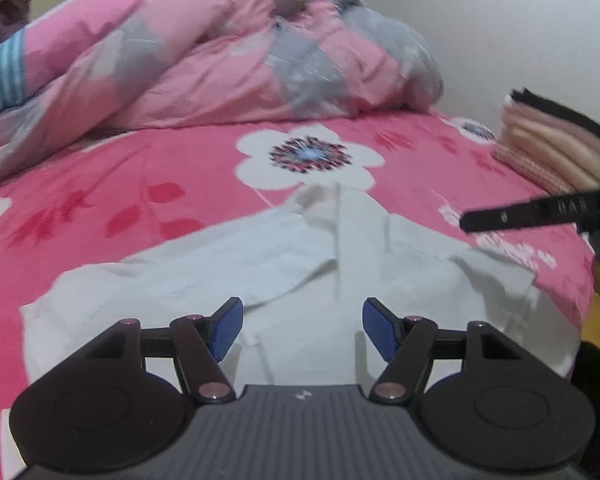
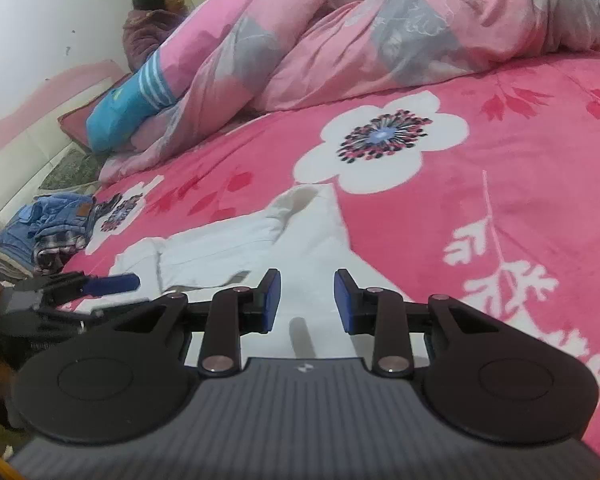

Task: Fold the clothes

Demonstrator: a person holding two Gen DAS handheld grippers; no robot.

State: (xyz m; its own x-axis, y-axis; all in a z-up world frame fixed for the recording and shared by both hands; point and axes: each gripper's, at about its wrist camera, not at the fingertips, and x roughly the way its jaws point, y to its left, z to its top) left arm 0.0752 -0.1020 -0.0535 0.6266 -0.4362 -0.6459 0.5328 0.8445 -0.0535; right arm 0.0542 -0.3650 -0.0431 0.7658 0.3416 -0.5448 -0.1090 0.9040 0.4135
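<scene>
A pale white garment (image 1: 260,264) lies spread on the pink flowered bed sheet (image 1: 120,168), partly folded with creases down its middle. My left gripper (image 1: 302,326) is open and empty just above the garment's near edge. My right gripper (image 2: 307,300) is open and empty over the same garment (image 2: 236,248) near its right side. The right gripper's finger shows at the right of the left wrist view (image 1: 540,212). The left gripper shows at the left of the right wrist view (image 2: 80,286).
A bunched pink and grey quilt (image 1: 220,60) fills the far side of the bed. Folded pink clothes (image 1: 548,148) are stacked at the right edge. Blue jeans and other clothes (image 2: 48,232) lie at the left. A person (image 2: 156,12) sits behind the quilt.
</scene>
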